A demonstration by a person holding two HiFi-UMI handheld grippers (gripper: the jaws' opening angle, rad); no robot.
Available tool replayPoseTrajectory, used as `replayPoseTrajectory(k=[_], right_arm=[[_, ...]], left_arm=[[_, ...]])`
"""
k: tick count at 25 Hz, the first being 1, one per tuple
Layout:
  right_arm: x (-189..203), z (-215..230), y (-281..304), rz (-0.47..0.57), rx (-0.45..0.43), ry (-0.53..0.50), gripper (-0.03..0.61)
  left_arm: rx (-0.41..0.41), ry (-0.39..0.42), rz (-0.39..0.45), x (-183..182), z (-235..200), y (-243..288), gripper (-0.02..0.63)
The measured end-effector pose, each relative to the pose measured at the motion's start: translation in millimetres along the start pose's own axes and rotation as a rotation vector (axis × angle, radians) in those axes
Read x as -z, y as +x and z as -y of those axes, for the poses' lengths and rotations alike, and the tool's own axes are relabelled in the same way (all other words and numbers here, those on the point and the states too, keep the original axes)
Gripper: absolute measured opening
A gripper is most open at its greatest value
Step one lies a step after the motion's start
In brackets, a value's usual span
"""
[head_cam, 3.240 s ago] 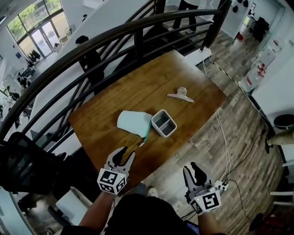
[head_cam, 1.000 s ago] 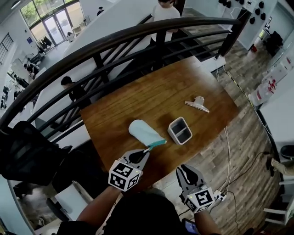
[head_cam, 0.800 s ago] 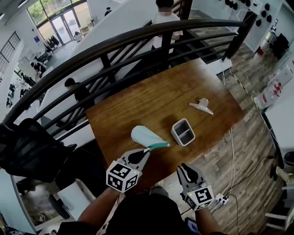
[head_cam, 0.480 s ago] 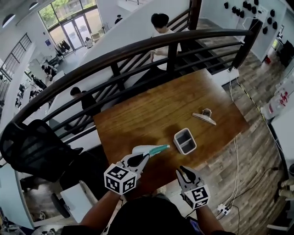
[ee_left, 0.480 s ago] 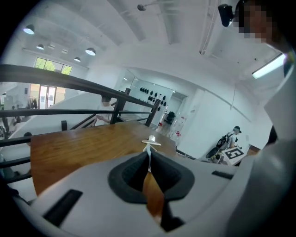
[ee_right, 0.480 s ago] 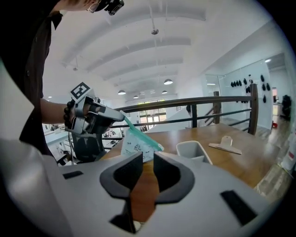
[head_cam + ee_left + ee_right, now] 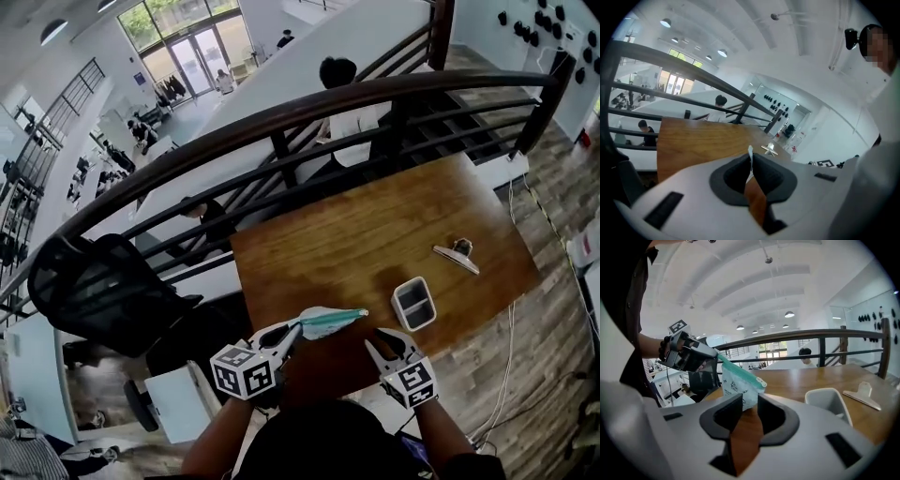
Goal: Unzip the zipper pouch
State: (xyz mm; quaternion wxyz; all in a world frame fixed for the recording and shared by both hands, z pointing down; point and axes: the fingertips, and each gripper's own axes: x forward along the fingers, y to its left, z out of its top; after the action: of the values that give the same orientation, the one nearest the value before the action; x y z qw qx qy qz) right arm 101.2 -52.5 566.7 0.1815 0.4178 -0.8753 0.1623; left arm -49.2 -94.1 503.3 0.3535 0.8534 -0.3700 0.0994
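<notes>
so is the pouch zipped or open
Looks zipped: the teal zip runs closed along the top of the pouch, which hangs from the left gripper.

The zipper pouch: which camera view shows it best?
The right gripper view: the zipper pouch shows its whole face, hanging from the left gripper, teal zipper on top. The head view shows it small; the left gripper view shows only its thin edge between shut jaws.

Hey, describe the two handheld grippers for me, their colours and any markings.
The left gripper and right gripper are light grey plastic, each with two tapering jaws lined in black. Each carries a white cube printed with black square markers. A thin dark cable hangs from the left one. The person wears a dark top with short sleeves.
</notes>
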Motion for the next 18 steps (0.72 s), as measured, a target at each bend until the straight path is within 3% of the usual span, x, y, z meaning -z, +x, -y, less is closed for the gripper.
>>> replayPoseTrajectory(k=[9, 18], right_arm=[[-1.6, -9.9, 51.3, -0.072, -0.136, -0.049, 0.153], [-27.9, -25.5, 90.1, -0.014, -0.338, -0.123, 0.21]], left_arm=[[-0.13, -0.047, 0.025, -2.7, -47.7, -22.6, 0.025], [-0.23, -0.11, -0.029, 26.6, -85.2, -37.7, 0.025]])
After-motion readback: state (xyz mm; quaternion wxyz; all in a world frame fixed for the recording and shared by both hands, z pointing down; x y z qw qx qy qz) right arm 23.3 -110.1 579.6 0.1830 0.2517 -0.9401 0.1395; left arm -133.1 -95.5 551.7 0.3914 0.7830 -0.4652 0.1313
